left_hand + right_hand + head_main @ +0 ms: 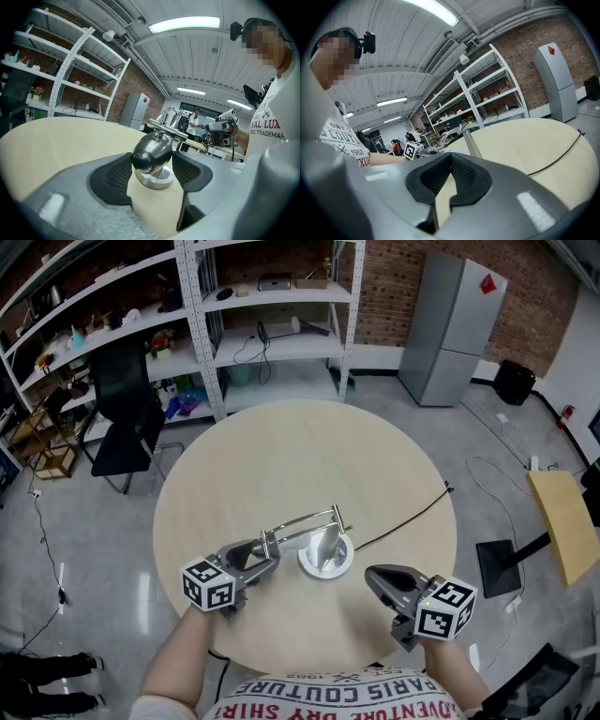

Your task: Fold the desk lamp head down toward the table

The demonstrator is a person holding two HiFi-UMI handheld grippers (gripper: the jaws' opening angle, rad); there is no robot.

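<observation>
Head view: one desk lamp point(323, 545) sat on the near half of the one round desk point(281, 456), clear of the rim, with wide bare top beyond. One cable point(403, 519) ran to the right edge.

Left gripper view: left claw point(151, 158) was wide open, the lamp head point(149, 151) between its jaws, unclamped.

Right gripper view: right claw point(450, 157) had its tips together and was empty.

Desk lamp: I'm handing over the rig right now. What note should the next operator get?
Left gripper: jaws open, lamp head showing between the pads, not clamped.
Right gripper: shut, empty, beside the lamp.
Lamp base stands on the round table.
Done: the head looks low over the base.
Left: check the fold is complete, then back off.
</observation>
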